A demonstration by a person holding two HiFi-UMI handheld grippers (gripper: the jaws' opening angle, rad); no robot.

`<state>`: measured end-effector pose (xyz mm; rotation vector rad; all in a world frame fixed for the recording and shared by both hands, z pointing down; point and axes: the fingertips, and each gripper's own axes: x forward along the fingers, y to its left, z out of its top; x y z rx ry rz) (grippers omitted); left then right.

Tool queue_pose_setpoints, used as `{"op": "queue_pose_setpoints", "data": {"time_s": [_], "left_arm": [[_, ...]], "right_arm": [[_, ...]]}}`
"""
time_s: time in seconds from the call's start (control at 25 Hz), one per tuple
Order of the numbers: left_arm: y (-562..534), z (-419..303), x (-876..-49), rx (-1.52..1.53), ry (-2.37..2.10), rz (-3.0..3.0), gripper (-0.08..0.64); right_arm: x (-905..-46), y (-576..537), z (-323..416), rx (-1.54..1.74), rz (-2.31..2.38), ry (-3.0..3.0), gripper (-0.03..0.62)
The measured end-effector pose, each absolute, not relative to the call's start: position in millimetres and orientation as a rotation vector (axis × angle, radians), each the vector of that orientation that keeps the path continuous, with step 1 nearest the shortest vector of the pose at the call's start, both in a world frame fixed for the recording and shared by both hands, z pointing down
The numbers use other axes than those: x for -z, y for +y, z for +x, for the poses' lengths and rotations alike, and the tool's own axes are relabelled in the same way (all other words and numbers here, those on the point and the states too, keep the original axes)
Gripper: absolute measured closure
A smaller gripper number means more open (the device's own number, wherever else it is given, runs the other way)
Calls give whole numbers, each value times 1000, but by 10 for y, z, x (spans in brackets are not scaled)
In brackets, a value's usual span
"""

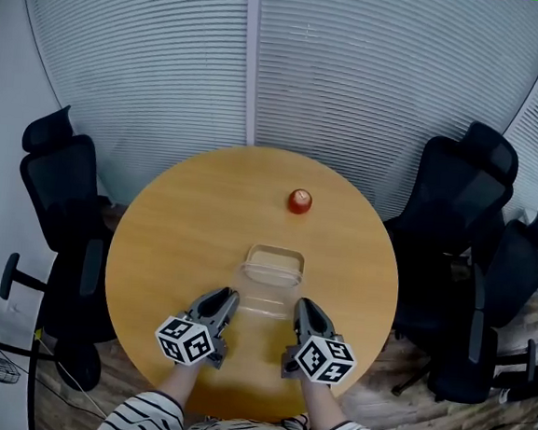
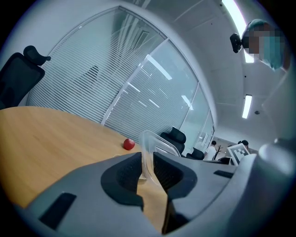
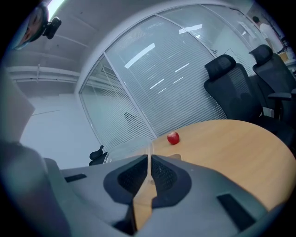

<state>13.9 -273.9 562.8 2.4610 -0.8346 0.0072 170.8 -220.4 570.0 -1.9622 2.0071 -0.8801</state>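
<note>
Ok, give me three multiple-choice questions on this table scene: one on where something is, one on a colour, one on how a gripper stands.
1. Where is the red fruit?
A. inside the clear tub
B. on the table, beyond the tub
C. on a chair

2. What colour are the chairs?
A. white
B. black
C. red

3. How is the left gripper?
A. open and empty
B. shut on the fruit
C. shut on the tub's wall

Answers:
1 B: it lies on bare wood past the tub's far rim.
2 B: every seat in view is black.
3 C: the clear wall is pinched between its jaws, as with the right gripper.
</note>
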Motion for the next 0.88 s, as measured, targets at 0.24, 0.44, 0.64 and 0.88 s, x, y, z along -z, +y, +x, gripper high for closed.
{"op": "queue_pose_setpoints", "data": {"time_s": [0.24,0.44,0.64,0.88], "left_arm": [[-2470,-153,-5538,6,-810,2460,468],[-2227,-365,-5443,4,-784,2470,468],[-1962,-576,-5373,-3,-756,2481,469],[-1634,-797,-5297,-8,-716,2495,469]], "right_arm": [[-5585,-1948,1427,859,-1983,2004,548],[-5519,-1673,1204,863,-2000,1992,548],[-5465,-1373,979,871,-2011,1974,548],[-5372,-1021,749,854,-2030,1953,548]]}}
